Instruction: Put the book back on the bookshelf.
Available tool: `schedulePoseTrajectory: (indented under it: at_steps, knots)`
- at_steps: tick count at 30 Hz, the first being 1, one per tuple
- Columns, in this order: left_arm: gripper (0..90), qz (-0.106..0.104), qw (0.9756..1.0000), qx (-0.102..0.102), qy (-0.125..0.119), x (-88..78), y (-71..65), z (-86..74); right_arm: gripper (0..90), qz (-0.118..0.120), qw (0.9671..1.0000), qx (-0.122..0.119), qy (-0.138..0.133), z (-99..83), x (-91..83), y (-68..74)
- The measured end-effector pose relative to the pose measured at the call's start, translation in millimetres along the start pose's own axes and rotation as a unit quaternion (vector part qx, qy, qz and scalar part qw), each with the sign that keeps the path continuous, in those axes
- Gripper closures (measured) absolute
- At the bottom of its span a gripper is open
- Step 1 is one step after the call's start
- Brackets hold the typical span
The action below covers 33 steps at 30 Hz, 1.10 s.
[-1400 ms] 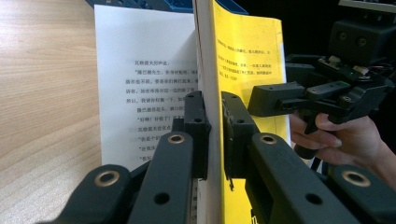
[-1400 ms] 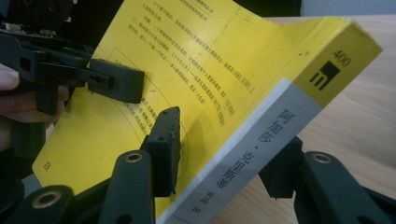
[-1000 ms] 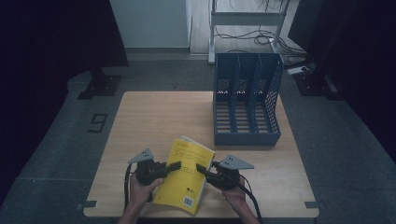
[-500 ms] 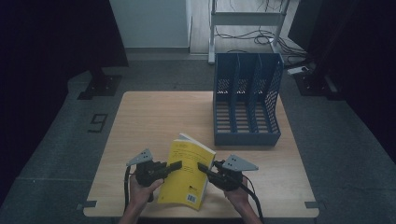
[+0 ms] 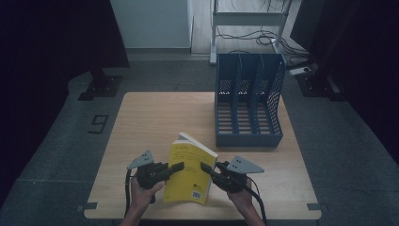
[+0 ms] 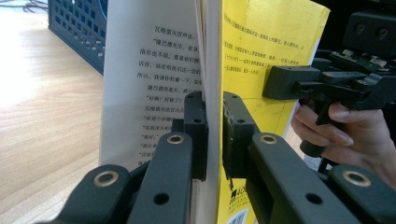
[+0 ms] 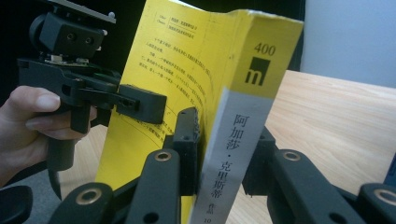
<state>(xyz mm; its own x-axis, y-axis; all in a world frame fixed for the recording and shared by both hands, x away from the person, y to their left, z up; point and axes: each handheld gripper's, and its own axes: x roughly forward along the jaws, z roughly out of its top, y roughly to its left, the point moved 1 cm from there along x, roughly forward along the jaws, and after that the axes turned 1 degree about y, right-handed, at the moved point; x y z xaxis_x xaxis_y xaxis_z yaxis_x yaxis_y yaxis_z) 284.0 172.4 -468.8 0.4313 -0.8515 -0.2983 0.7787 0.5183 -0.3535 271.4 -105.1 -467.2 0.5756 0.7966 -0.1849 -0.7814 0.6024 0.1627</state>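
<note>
The yellow paperback book (image 5: pixel 189 174) is held at the near middle of the tabletop (image 5: pixel 155 117), near-left of the blue file rack (image 5: pixel 248 101). The left gripper (image 5: pixel 178 166) pinches its page edge, the right gripper (image 5: pixel 207 168) clamps its spine. Both grips should hold evenly, I judge, or the cover may splay.

We see the wooden table (image 5: pixel 155 122) lying bare across its far left half, open room for a hand to pass. At far right the blue file rack (image 5: pixel 248 101) blocks the way, standing just beyond the yellow book (image 5: pixel 190 169). The book itself is held between the left gripper (image 5: pixel 178 166) and the right gripper (image 5: pixel 207 169), each clamped on an edge, barring any straight path between our two hands.
</note>
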Motion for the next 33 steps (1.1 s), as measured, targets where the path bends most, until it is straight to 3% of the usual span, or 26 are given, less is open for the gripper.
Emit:
schedulePoseTrajectory:
  at_steps: [7, 11, 18, 27, 33]
  knots:
    - [82.8, 0.006, 0.9996, 0.022, -0.015, 0.0, -8.5, 1.2, 72.9, -0.010, 0.9996, -0.023, -0.012, 6.5, -6.7, 3.8]
    - [82.6, 0.004, 0.9996, 0.023, -0.013, 1.4, -7.9, 0.4, 73.5, -0.002, 0.9998, -0.011, -0.016, 5.1, -7.4, 0.3]
    - [77.4, -0.003, 0.9999, 0.015, -0.005, 3.6, -2.0, -2.5, 74.1, -0.009, 0.9997, -0.019, -0.013, 4.6, -6.8, 0.8]
    - [60.0, 0.004, 1.0000, 0.000, -0.005, 4.6, 7.1, -4.0, 74.6, -0.003, 0.9998, -0.019, -0.011, 4.4, -7.0, 0.2]
    - [63.3, 0.001, 0.9998, -0.005, -0.017, 1.3, 10.8, -3.9, 74.6, 0.000, 0.9998, -0.016, -0.012, 4.4, -7.1, -0.1]
